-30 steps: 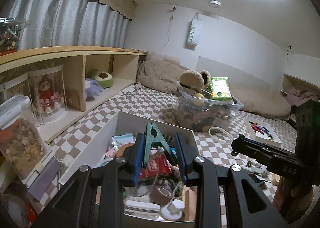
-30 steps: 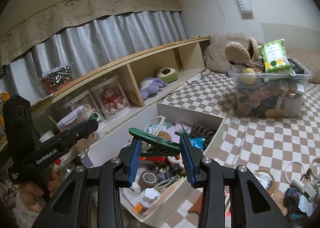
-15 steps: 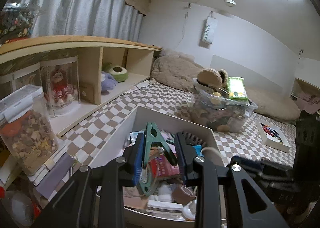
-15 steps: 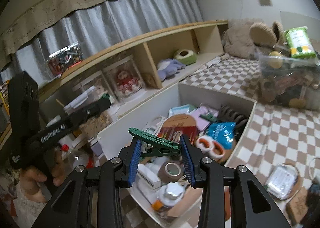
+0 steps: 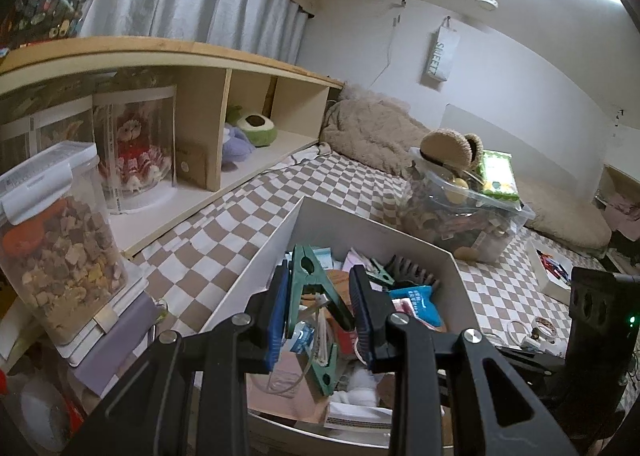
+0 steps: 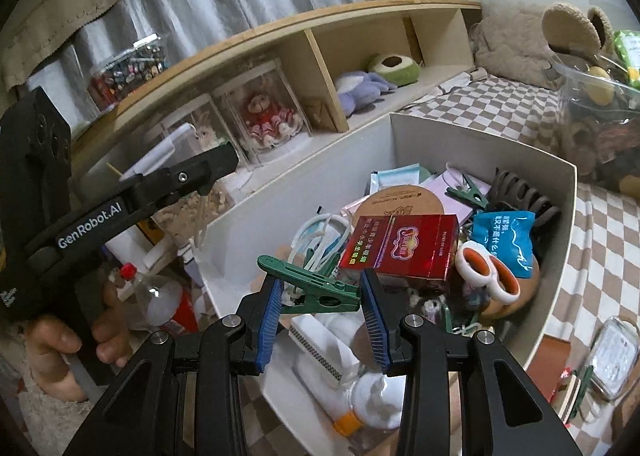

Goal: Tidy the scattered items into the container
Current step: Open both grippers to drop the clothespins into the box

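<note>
My left gripper point(image 5: 320, 316) is shut on a green clothespin point(image 5: 310, 288), held upright above the near end of the white box point(image 5: 336, 220). My right gripper point(image 6: 322, 316) is shut on another green clothespin point(image 6: 316, 290), held sideways above the box's near left corner point(image 6: 280, 196). The box holds a red carton point(image 6: 400, 248), a blue packet point(image 6: 504, 232), white-and-orange tape rolls point(image 6: 488, 272), a cork disc point(image 6: 400, 204), a dark hair claw point(image 6: 516, 192) and a third green clothespin point(image 6: 468, 192). The left gripper's body shows in the right wrist view point(image 6: 120, 208).
A wooden shelf point(image 5: 200, 56) with boxed dolls and plush toys runs along the left. A clear food jar point(image 5: 60, 244) stands near left. A full clear bin point(image 5: 464, 216) sits behind the box. Loose items point(image 6: 608, 356) lie on the checked cloth at the right.
Both grippers have moved closer over the white box with their clothespins still held. The views now look more steeply down into the box.
</note>
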`<state>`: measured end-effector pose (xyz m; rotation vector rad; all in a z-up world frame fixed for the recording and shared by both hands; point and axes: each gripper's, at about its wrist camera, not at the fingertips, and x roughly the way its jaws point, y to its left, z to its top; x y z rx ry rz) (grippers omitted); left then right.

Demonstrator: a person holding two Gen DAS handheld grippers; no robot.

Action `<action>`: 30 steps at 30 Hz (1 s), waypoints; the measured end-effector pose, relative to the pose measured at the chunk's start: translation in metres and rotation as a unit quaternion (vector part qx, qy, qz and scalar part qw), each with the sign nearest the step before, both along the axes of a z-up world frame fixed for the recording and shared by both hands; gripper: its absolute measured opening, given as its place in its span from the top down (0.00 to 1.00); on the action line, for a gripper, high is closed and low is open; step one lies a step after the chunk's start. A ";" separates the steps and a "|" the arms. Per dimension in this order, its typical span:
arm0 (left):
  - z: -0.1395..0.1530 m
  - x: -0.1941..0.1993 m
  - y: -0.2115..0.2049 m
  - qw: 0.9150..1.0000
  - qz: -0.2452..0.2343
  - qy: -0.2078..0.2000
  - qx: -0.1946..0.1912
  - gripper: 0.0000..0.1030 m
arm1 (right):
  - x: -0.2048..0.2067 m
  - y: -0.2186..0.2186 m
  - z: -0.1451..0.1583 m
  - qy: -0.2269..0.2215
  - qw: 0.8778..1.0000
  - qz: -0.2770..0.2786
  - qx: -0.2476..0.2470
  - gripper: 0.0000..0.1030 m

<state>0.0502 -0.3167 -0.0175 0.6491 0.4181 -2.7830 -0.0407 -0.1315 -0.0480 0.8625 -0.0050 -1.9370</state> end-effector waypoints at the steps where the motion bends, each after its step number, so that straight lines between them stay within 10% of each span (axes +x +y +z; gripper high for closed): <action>1: -0.001 0.000 -0.001 1.000 0.001 -0.001 0.001 0.71 | -0.001 -0.001 -0.001 -0.003 1.000 0.000 0.001 0.61; 4: -0.003 -0.001 -0.005 1.000 0.004 -0.004 0.002 0.71 | -0.007 -0.003 -0.006 -0.019 1.000 -0.003 0.001 0.60; 8: -0.005 -0.003 -0.008 1.000 0.004 -0.011 -0.001 0.71 | -0.010 0.002 -0.007 -0.023 1.000 -0.016 -0.007 0.18; 30: -0.031 -0.026 -0.023 0.995 0.039 -0.081 -0.046 0.67 | -0.015 0.019 -0.002 -0.048 0.998 -0.017 -0.038 0.17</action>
